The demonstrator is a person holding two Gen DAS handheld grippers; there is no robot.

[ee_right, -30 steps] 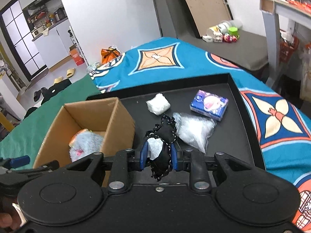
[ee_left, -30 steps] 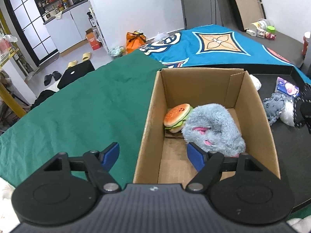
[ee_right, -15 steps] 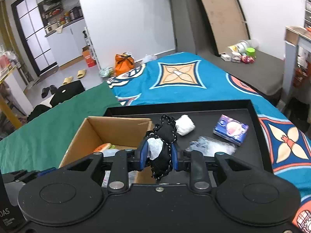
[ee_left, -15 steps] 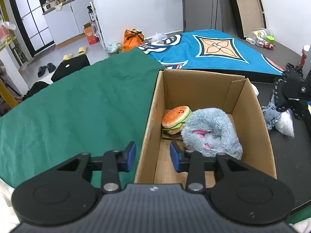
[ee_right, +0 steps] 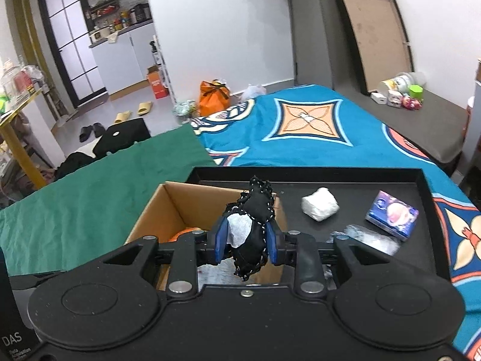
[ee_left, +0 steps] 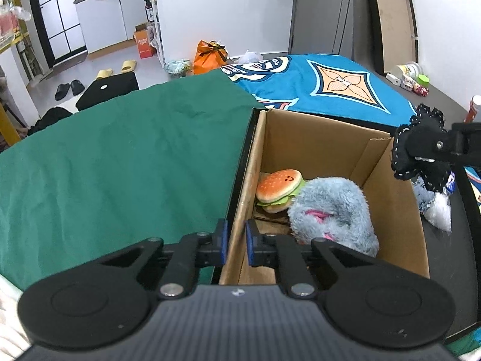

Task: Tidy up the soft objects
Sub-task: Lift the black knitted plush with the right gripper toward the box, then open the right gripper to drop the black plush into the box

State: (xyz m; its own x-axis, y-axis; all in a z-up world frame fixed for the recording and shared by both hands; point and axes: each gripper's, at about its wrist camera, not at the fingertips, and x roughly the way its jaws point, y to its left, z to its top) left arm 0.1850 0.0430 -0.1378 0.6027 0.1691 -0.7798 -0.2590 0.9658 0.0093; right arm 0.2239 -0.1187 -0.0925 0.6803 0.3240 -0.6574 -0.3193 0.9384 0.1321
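Now the right gripper (ee_right: 246, 242) clamps a black stuffed toy (ee_right: 254, 225) above the cardboard box (ee_left: 393, 210); the left gripper (ee_left: 236, 242) pinches its wall. Releasing early risks catching the rim.

Left gripper (ee_left: 235, 242) low at 6 o'clock, blue pads (ee_left: 221, 241) nearly together, pinching the near left wall of the cardboard box (ee_left: 240, 210). Right gripper (ee_right: 246, 238) raised at 3 o'clock, clamped on a black stitched plush (ee_right: 254, 225).
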